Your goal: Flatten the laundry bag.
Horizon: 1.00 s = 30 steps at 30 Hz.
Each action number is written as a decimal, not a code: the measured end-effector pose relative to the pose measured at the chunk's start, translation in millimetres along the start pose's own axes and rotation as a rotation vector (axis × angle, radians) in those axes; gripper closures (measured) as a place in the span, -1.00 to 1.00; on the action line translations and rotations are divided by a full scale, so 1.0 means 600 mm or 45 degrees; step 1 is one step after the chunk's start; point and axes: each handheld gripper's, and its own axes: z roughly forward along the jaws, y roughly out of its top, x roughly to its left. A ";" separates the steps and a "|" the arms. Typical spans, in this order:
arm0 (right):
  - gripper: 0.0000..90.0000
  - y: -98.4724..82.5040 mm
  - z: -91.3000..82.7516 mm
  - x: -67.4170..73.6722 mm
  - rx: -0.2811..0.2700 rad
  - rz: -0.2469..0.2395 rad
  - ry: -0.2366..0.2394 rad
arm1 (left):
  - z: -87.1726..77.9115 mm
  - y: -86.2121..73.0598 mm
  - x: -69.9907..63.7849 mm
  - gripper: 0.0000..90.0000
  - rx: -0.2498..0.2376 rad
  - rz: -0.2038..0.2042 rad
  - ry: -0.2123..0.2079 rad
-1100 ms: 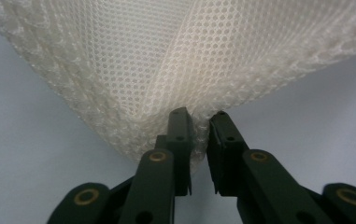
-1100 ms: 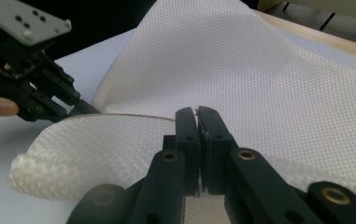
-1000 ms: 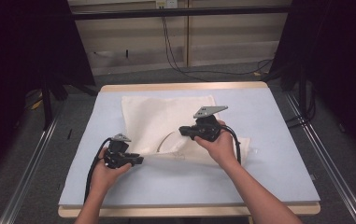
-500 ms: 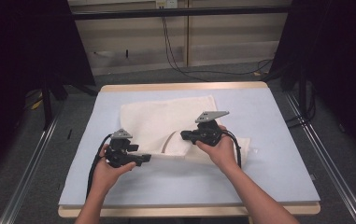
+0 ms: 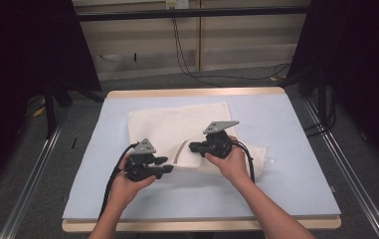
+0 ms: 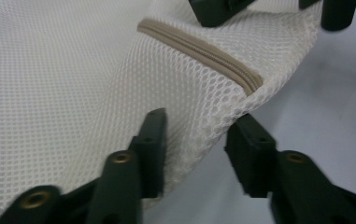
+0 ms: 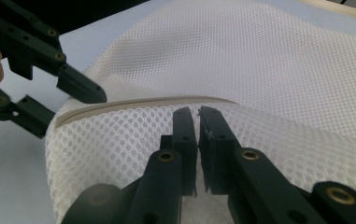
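Jaws, high view: left gripper point(image 5: 169, 169) and right gripper point(image 5: 193, 147) face each other over the near edge of a white mesh bag point(image 5: 177, 124); the bag lies on the blue desk point(image 5: 296, 164), spreading away behind both pairs of jaws
Hands, high view: left hand point(image 5: 127, 181) and right hand point(image 5: 232, 162) each wrap a gripper body; a raised fold of mesh stands between the two sets of jaws
Jaws, left gripper view: left jaws stand apart and have just been closing, with the lifted corner of the bag point(image 6: 203, 102) between them; its one pad lies against the mesh, the other is clear of it
Zipper, left gripper view: beige zipper point(image 6: 199, 51) runs just beyond the jaw tips, ending at the bag's corner
Jaws, right gripper view: right jaws are pinched almost together on the mesh bag point(image 7: 278, 70) right at its beige zipper edge point(image 7: 133, 103)
Other gripper, right gripper view: left gripper point(image 7: 68, 100) sits to the left of the right jaws, straddling the same edge
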 end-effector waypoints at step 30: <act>0.58 -0.057 -0.145 -0.116 -0.023 0.137 -0.261 | -0.061 -0.084 0.046 0.86 0.189 -0.186 -0.048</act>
